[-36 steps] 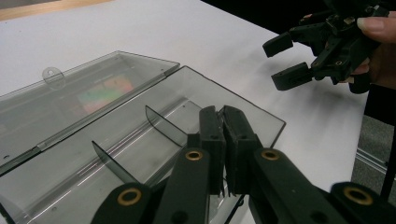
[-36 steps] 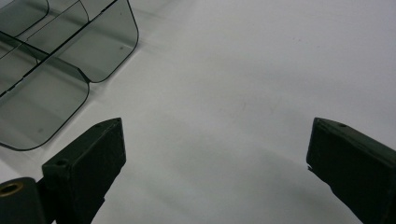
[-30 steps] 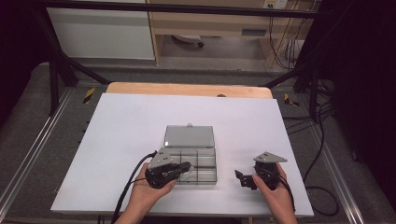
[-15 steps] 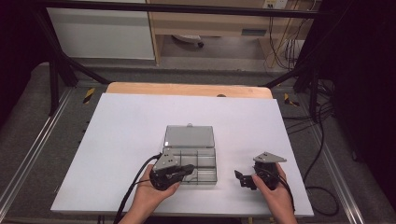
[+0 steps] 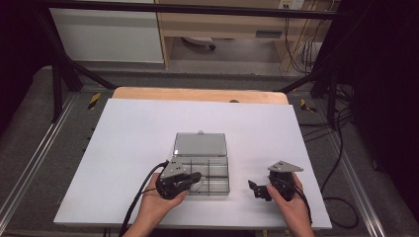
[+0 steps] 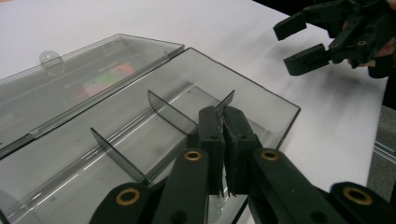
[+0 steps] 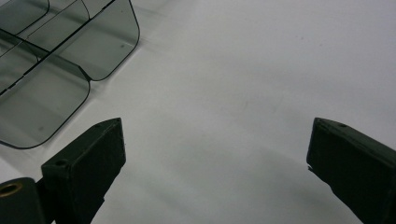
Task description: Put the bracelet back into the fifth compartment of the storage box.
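A clear grey compartment box (image 5: 210,173) lies open on the white table, its lid (image 5: 200,144) folded back flat. In the left gripper view the tray (image 6: 116,121) holds thin upright dividers (image 6: 166,109). My left gripper (image 6: 223,119) reaches into the tray's near right part and is shut on one thin clear divider, whose edge shows between the jaws. From above, that gripper (image 5: 196,176) sits at the box's front left. My right gripper (image 5: 254,189) rests to the right of the box, open with nothing between its jaws. It points at bare table (image 7: 217,126), with the box corner (image 7: 56,60) to its left.
The white tabletop (image 5: 148,128) has free room all around the box. Its wooden edge (image 5: 197,94) runs along the far side. Black frame bars and cables (image 5: 341,163) flank the table. A hand holds each gripper at the near edge.
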Demonstrator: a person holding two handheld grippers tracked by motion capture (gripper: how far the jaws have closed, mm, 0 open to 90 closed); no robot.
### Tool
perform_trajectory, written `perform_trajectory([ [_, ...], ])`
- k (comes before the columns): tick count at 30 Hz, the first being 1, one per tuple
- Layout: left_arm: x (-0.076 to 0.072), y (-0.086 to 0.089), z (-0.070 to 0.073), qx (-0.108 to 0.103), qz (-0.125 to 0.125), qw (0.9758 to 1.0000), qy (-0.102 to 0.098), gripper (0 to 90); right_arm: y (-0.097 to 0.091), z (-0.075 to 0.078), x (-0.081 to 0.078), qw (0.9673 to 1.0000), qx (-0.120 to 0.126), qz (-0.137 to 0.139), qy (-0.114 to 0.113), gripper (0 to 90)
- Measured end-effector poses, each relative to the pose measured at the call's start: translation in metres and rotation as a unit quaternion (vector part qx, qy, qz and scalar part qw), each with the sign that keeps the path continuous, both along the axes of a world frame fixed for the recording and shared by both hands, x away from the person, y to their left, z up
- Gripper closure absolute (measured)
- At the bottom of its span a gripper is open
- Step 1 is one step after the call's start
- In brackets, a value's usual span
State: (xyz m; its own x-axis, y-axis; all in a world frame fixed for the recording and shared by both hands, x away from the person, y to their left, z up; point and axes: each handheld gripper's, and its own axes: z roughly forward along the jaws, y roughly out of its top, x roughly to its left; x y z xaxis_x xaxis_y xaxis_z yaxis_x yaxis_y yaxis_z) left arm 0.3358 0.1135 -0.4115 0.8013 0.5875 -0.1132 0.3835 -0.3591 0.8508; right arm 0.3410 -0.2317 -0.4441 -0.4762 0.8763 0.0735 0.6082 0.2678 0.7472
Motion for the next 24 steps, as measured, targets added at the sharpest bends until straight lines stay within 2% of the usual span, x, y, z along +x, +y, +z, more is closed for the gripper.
perform_trajectory([
  [6,0.0023,0.0029,-0.0029,0.016,0.013,0.9998,-0.004,87.2,0.0004,-0.0001,0.0001,1.0000,0.000,0.001,0.000,5.0],
  [15,0.0060,0.0068,-0.0064,0.024,0.021,0.9995,0.003,87.1,0.0004,-0.0001,0.0001,1.0000,0.000,0.002,0.002,5.0],
  [18,0.0065,0.0063,-0.0087,0.030,0.019,0.9993,0.007,86.9,0.0005,-0.0001,0.0002,1.0000,0.000,0.002,0.002,5.0],
  [24,0.0044,0.0004,-0.0102,0.042,0.011,0.9991,0.003,86.9,0.0007,0.0000,0.0001,1.0000,0.001,0.002,0.002,5.0],
])
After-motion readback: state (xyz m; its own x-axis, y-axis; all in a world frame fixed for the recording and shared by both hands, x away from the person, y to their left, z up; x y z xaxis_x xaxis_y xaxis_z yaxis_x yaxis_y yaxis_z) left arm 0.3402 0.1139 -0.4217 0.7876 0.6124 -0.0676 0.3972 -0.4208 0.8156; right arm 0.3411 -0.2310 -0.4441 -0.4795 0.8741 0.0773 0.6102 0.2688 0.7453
